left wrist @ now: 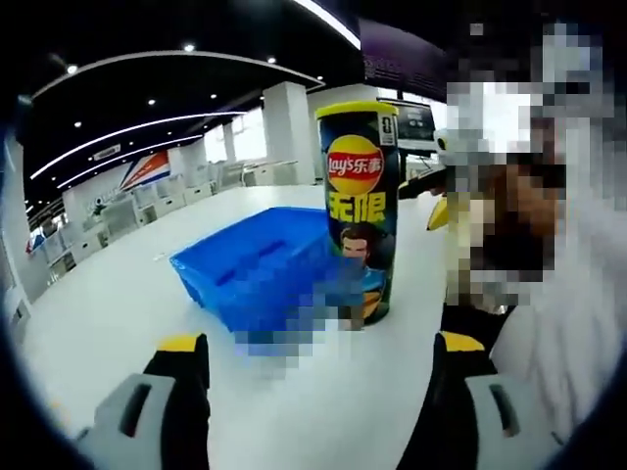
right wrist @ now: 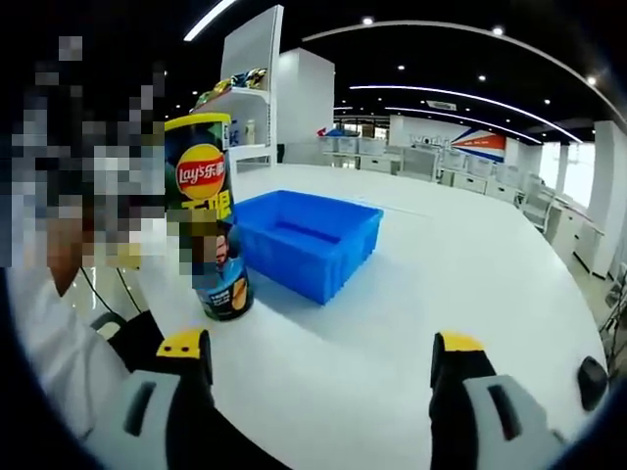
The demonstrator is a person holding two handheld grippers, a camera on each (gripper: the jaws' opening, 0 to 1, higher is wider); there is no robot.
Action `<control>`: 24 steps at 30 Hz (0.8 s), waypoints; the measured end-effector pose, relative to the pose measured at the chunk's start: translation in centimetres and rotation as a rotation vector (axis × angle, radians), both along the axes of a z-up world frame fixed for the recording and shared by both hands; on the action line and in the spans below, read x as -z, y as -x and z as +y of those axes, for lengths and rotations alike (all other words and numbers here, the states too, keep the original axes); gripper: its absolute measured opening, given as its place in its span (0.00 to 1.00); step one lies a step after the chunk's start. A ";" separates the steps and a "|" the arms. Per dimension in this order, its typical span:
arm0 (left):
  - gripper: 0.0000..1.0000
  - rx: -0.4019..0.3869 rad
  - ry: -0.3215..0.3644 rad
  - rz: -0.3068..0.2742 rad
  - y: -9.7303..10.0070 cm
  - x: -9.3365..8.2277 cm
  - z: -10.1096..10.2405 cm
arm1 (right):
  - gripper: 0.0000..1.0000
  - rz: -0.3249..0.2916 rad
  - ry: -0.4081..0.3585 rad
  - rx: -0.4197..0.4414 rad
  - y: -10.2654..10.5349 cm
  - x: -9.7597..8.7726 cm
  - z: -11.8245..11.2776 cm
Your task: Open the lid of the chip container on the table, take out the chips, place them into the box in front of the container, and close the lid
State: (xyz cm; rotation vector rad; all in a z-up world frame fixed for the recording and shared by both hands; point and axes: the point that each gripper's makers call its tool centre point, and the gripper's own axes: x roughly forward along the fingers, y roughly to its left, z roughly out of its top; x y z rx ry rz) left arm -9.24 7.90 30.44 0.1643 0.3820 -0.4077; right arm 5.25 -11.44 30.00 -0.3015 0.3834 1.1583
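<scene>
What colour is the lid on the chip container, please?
Yellow: the lid tops the upright dark chip container, clearest in the left gripper view.

Both views look low across the white table (left wrist: 118, 304), from opposite sides. Each faces the chip can (left wrist: 360, 211) and blue box (left wrist: 260, 264) near the frame's centre, from close.

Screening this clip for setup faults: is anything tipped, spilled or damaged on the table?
Nothing stands out. The Lay's chip can stands upright with its lid on, beside the blue plastic box on the white table. Both grippers, left and right, are open and apart from it.
</scene>
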 end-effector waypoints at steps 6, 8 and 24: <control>0.95 0.057 -0.005 -0.024 -1.0 -0.5 -0.6 | 0.91 0.006 0.006 0.000 0.0 0.2 -0.1; 0.95 0.074 0.007 -0.031 -1.2 -0.6 -0.8 | 0.91 0.008 0.004 -0.002 0.1 0.2 -0.1; 0.95 0.221 0.139 -0.131 -3.3 -2.0 -4.1 | 0.87 0.003 0.005 0.003 0.4 0.4 -0.7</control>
